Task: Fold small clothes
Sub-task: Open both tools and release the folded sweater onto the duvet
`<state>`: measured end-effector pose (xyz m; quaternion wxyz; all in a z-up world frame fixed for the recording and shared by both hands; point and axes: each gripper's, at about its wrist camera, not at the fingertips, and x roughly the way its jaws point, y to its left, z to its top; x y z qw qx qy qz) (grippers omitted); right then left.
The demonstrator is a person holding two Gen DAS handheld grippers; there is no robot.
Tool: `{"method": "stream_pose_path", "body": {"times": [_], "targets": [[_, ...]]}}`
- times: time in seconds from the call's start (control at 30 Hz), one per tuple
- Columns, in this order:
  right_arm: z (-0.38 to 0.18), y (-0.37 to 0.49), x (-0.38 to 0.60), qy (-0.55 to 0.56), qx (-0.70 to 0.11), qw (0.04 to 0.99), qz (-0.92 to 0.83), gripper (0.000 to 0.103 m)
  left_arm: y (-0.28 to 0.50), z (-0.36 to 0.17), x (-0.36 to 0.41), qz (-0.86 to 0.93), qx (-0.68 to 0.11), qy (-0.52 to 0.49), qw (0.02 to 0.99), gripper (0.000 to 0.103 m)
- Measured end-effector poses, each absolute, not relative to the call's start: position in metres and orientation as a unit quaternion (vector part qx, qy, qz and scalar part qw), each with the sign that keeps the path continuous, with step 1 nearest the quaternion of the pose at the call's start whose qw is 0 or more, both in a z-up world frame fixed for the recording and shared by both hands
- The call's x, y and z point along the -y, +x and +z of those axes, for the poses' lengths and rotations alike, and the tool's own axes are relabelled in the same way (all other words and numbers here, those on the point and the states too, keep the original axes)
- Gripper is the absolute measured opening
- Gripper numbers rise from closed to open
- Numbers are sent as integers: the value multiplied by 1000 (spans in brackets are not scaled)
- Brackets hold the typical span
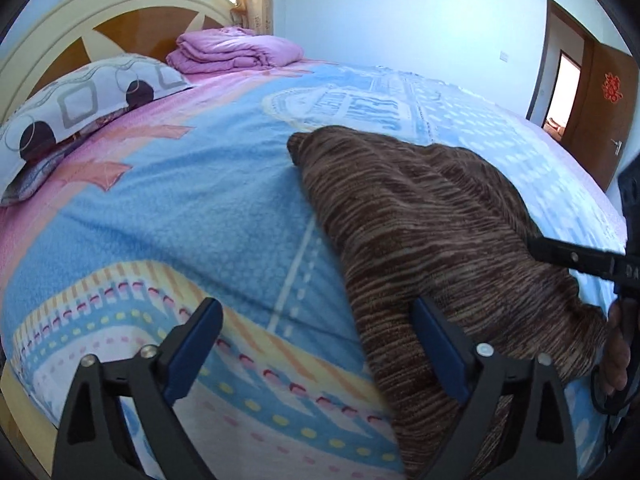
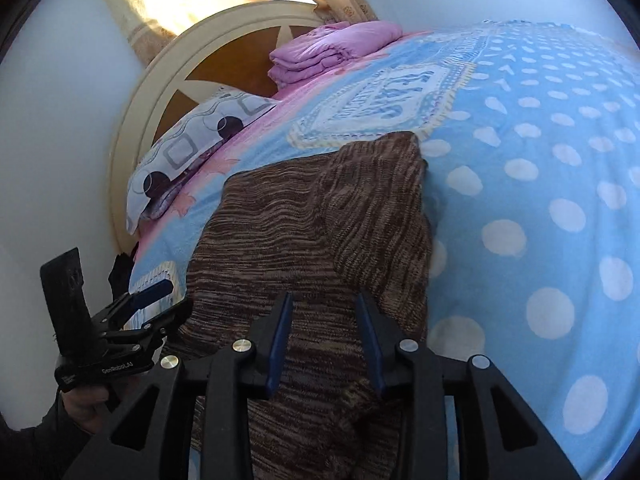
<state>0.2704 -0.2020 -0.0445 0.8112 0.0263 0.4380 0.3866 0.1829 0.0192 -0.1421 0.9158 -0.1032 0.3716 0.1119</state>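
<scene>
**— Where's the garment, and what are your tongs doing?**

— The brown knit (image 2: pixel 316 216) lies on the bed (image 2: pixel 540 184), near its front edge, with a layer already doubled over on its right side. My left tongs (image 1: pixel 316 344) gape wide, holding nothing; their right finger is over the knit's left edge, the other over bare blanket. My right tongs (image 2: pixel 323 340) are part-open above the near end of the knit, and I see no cloth pinched between them.

**— So how do you do the next fold well?**

— I'd judge it wants both tongs gripping the near edge at matching spots, taking all layers, then lifting evenly so the fold lands square. The knit looks soft and stretchy; pulling one side harder would skew it.

**— Anything in the way?**

— Not really. The pillow (image 1: pixel 80 108) and folded pink quilt (image 1: pixel 236 50) sit well apart by the headboard (image 2: pixel 168 92). My own two tongs are close together, so I must mind they don't knock.
</scene>
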Motion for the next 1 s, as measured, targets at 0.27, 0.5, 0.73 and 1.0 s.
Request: {"method": "stream_pose_path", "body": {"times": [0.27, 0.5, 0.73, 1.0], "targets": [[-30, 206, 231, -58, -424, 832, 354, 32, 184, -146, -24, 125, -360, -115, 918, 103], [-42, 199, 263, -42, -423, 848, 316, 3, 184, -147, -25, 127, -360, -121, 916, 103], [-36, 186, 265, -56, -435, 848, 297, 11, 169, -134, -18, 138, -365, -108, 914, 103], [32, 120, 256, -98, -306, 907, 273, 58, 122, -78, 2, 152, -326, -69, 931, 103]]}}
